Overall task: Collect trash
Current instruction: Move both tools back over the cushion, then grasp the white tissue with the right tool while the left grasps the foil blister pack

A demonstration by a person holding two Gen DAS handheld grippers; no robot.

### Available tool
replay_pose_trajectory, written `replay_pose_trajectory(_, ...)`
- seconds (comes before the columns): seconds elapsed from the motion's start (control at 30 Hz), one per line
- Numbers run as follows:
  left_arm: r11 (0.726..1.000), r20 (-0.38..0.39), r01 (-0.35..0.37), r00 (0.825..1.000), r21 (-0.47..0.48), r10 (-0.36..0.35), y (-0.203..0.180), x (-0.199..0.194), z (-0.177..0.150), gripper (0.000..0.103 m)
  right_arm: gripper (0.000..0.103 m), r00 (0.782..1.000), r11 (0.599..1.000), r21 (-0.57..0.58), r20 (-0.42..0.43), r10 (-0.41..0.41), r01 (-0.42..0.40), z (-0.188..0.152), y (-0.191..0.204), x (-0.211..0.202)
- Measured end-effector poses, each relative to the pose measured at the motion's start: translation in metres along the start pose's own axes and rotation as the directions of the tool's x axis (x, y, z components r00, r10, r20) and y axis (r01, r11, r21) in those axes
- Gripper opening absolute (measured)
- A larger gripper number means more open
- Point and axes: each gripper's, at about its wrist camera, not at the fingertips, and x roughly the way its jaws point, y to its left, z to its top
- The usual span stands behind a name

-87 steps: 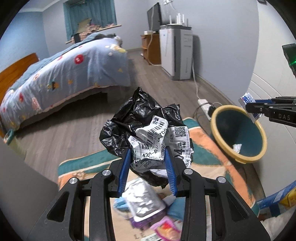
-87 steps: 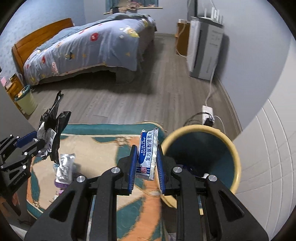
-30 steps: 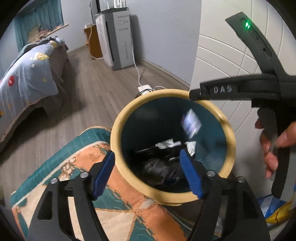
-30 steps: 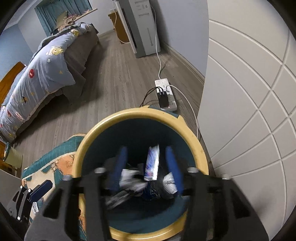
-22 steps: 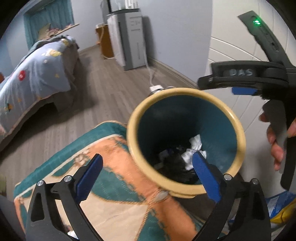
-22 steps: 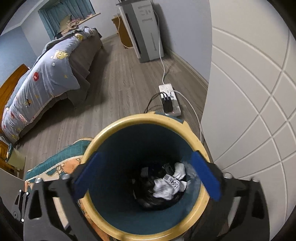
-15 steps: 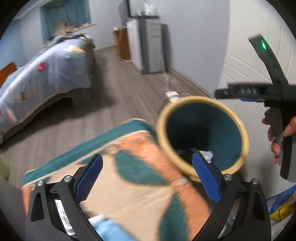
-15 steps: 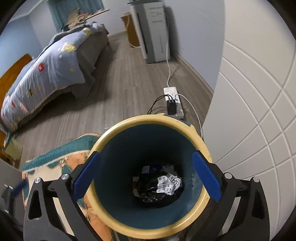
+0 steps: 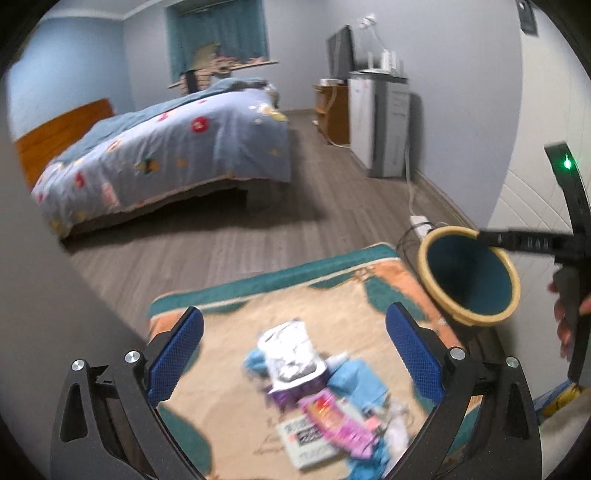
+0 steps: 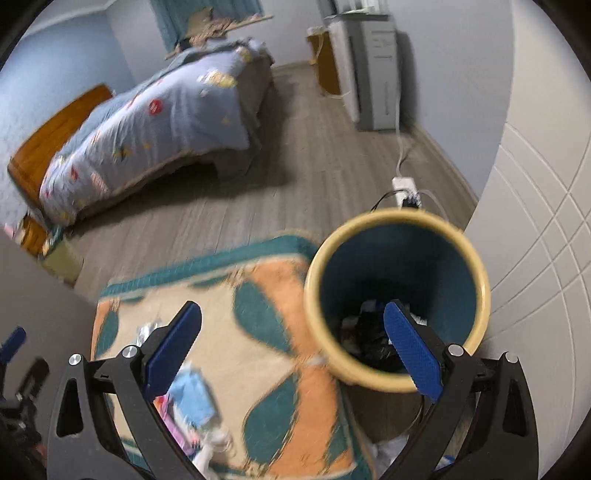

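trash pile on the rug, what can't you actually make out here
- Left wrist view: trash pile is motion-blurred; label print unreadable, lower items cut off by the frame edge.
- Right wrist view: pile mostly hidden behind the right gripper.
- Bin contents: dark, partly behind a gripper finger; single items indistinct.

Home bedroom: wooden-framed bed with blue patterned quilt (image 9: 166,162), teal window curtain (image 9: 218,35), grey wood-plank floor (image 9: 229,243), teal-and-orange patterned rug (image 9: 351,291), wooden side cabinet (image 9: 332,112), grey-white upright appliance (image 9: 380,122) and white power strip (image 10: 404,190) by wall.
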Motion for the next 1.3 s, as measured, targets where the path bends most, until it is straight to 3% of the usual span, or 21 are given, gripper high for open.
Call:
replay_pose_trajectory(0.17, 0.998, -0.012, -0.036, 0.999, -0.049, 0.035, 0.027, -0.014, -0.024, 0.098, 0.097, 0.999, 0.998, -0.052, -0.042, -0.028, 0.026, -0.043, 0.036, 0.008)
replay_pose_trajectory(0.3, 0.996, -0.032, -0.027, 0.999, -0.082, 0.025, 0.038, -0.012, -0.035, 0.098, 0.097, 0.997, 0.994, -0.101, -0.06, -0.053, 0.046, -0.076, 0.056, 0.013)
replay_pose_trajectory(0.67, 0.998, -0.038, -0.04, 0.999, -0.049, 0.038, 0.041, -0.018, -0.047, 0.098, 0.097, 0.974, 0.987, -0.158, -0.224, -0.036, 0.0, -0.155, 0.089, 0.046)
replay_pose_trajectory(0.77, 0.997, -0.047, -0.04, 0.998, -0.061, 0.037, 0.044, -0.017, -0.049, 0.098, 0.079, 0.96, 0.979, -0.2, -0.279, -0.032, -0.026, -0.17, 0.099, 0.055)
replay_pose_trajectory(0.87, 0.996, -0.056, -0.041, 0.998, -0.075, 0.036, 0.047, -0.015, -0.049, 0.098, 0.049, 0.939, 0.973, -0.22, -0.343, -0.013, -0.067, -0.181, 0.105, 0.064)
replay_pose_trajectory(0.93, 0.996, -0.064, -0.038, 0.997, -0.086, 0.033, 0.049, -0.014, -0.049, 0.098, 0.018, 0.924, 0.972, -0.206, -0.382, 0.026, -0.113, -0.185, 0.108, 0.068)
replay_pose_trajectory(1.07, 0.995, -0.066, -0.039, 0.997, -0.096, 0.033, 0.051, -0.014, -0.049, 0.098, 0.014, 0.935, 0.965, -0.244, -0.354, -0.001, -0.091, -0.175, 0.11, 0.058)
replay_pose_trajectory(1.3, 0.99, -0.08, -0.049, 0.996, -0.129, 0.039, 0.059, -0.004, -0.047, 0.098, 0.014, 0.957, 0.956, -0.261, -0.284, 0.055, -0.133, -0.114, 0.112, 0.021)
